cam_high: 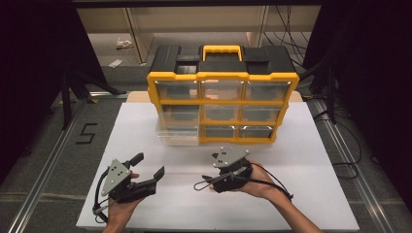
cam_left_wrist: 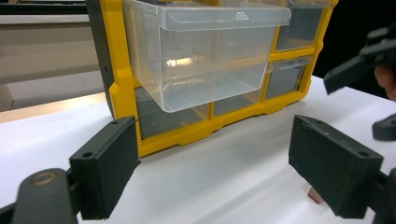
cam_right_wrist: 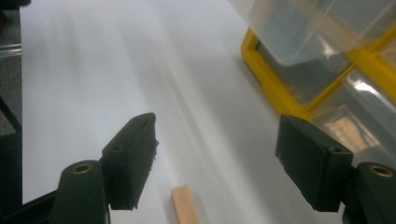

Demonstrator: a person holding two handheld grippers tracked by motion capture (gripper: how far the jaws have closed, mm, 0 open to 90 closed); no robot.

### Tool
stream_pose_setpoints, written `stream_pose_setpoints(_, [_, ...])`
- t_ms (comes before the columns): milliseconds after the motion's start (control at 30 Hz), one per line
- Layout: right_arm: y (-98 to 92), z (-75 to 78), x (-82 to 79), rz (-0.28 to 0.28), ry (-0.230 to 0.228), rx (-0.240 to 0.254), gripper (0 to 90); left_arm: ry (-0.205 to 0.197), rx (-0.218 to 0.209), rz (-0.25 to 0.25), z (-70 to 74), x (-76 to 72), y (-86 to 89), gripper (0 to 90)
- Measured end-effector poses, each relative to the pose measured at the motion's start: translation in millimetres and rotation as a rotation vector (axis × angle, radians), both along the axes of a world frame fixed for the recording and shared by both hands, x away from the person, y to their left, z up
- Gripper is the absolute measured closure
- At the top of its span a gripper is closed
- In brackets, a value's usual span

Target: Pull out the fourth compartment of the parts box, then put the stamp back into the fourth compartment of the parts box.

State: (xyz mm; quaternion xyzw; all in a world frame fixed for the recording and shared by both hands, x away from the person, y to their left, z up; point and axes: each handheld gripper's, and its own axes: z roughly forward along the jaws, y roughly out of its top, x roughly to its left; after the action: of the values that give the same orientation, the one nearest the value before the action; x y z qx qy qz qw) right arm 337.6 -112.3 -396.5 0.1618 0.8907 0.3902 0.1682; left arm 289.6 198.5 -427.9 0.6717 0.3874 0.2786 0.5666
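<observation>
Wooden block (cam_right_wrist: pixel 187 205) is the thing to pick up, I think. It is a small, pale stick of wood with flat sides and sharp corners. It lies on the white table (cam_high: pixel 311 160), right under the right gripper (cam_right_wrist: pixel 215 154), between its two black jaws. In the left gripper view a tiny bit of it (cam_left_wrist: pixel 315 194) peeks out by the far jaw.

Both grippers are spread wide and hold nothing. The left gripper (cam_high: pixel 148 167) rests near the front of the table, on the person's left. The right gripper (cam_high: pixel 232 171) sits in front of the yellow drawer box (cam_high: pixel 223 104).

One clear drawer (cam_left_wrist: pixel 205 51) is pulled out of the box, on the left side of the middle row. It looks empty, so I guess the block should go in there.

To do this step well, the right gripper should go straight down so the block sits in the middle of the jaws. Then it should squeeze the long flat sides, not the ends. The block is thin and light, so a slow, soft squeeze is best, or it may slide away on the smooth table.

The jaws are black with flat pads that look a bit rough, which helps them grip. The drawer is see-through plastic, shiny and smooth, with a lip along the top front. The box frame is hard yellow plastic with a black top and a yellow handle (cam_high: pixel 222 50). The other drawers are shut.
</observation>
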Motion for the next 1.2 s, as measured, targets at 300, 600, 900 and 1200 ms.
stream_pose_setpoints(300, [-2.1, -14.7, 6.9, 0.013, 0.066, -0.060, 30.0, 0.001, -0.002, -0.008, -0.6, -0.3, -1.2, 15.7])
stream_pose_setpoints(600, [-1.2, -30.2, 11.6, 0.028, 0.109, -0.128, 30.9, -0.003, -0.003, -0.021, -0.3, -1.4, -2.2, 15.7])
stream_pose_setpoints(900, [-1.4, -40.3, 15.0, 0.032, 0.134, -0.186, 32.4, -0.004, -0.002, -0.023, -0.3, -1.3, -2.9, 15.7])
stream_pose_setpoints(1200, [0.3, -51.2, 19.0, 0.020, 0.161, -0.229, 39.5, -0.003, -0.003, -0.025, -0.2, -1.2, -2.9, 15.7])
